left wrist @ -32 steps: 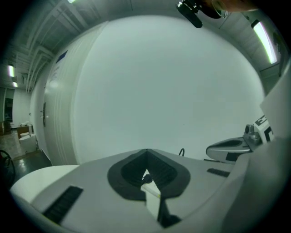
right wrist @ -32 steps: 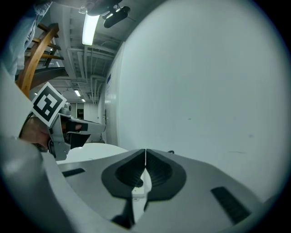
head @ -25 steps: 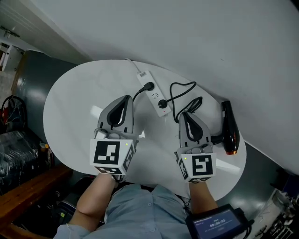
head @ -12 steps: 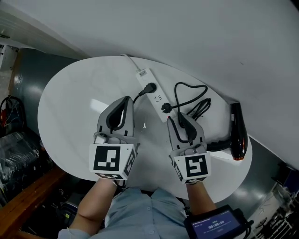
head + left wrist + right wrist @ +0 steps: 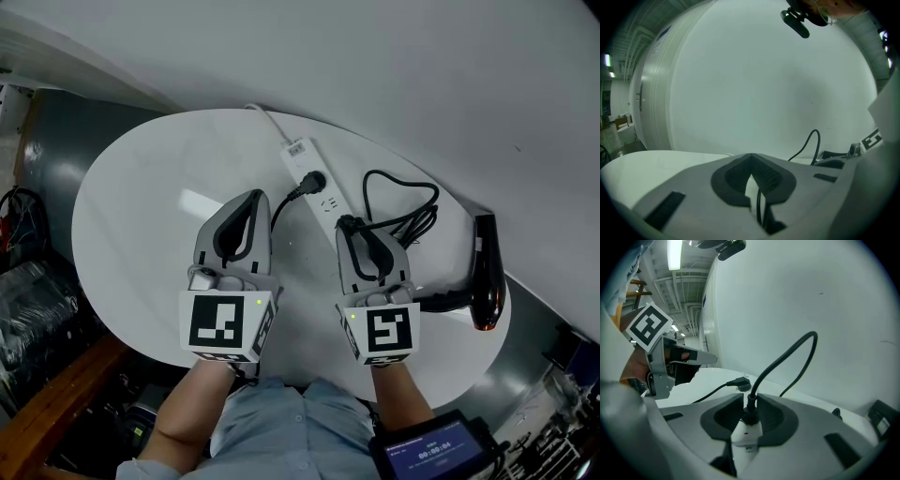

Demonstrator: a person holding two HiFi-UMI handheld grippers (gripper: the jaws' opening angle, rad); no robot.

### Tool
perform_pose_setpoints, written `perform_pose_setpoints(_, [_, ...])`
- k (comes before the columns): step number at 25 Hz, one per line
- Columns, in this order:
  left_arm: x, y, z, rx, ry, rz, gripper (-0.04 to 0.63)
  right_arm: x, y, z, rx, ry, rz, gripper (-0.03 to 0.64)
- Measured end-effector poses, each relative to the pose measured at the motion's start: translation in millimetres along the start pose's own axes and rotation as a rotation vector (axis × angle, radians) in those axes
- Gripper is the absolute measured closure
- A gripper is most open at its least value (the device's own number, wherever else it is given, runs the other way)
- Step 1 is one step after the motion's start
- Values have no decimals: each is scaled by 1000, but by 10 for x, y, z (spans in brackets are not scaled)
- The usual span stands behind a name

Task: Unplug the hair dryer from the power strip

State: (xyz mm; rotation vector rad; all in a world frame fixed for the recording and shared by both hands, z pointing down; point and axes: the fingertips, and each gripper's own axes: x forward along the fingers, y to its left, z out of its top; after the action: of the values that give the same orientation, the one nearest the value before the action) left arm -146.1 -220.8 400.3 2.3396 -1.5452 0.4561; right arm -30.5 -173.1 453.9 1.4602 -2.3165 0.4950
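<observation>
A white power strip (image 5: 298, 153) lies across the white table (image 5: 141, 206), and the right gripper view shows its near end (image 5: 746, 436). The hair dryer's black plug (image 5: 348, 223) stands in that end. My right gripper (image 5: 361, 232) is closed on this plug (image 5: 749, 417), one pad on each side; its jaws (image 5: 750, 400) have just been closing around it. The black hair dryer (image 5: 487, 272) lies at the table's right edge. My left gripper (image 5: 253, 197) hovers left of the strip, shut and empty (image 5: 751, 157).
A second black plug (image 5: 317, 180) sits in the middle of the strip, its cord running under my left gripper. The dryer's cord loops (image 5: 405, 199) behind my right gripper. A pale wall rises close behind the table. A small screen device (image 5: 431, 452) hangs at the person's waist.
My right gripper has moved left and down to the strip's end, opened from shut, and now has the dryer's plug between its jaws. My left gripper has sunk slightly.
</observation>
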Motion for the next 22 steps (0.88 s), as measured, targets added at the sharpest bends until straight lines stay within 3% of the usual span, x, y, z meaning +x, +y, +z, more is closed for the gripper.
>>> perform_pose_setpoints(2, [-30, 5, 30, -4, -2, -1, 597, -23, -6, 40, -9, 7, -19, 552])
perform_pose_setpoints(14, [-72, -99, 83, 5, -16, -23, 597, -149, 39, 275, -35, -58, -20, 568])
perform_pose_setpoints(22, [-82, -123, 111, 13, -30, -20, 597, -181, 137, 625, 26, -203, -8, 577])
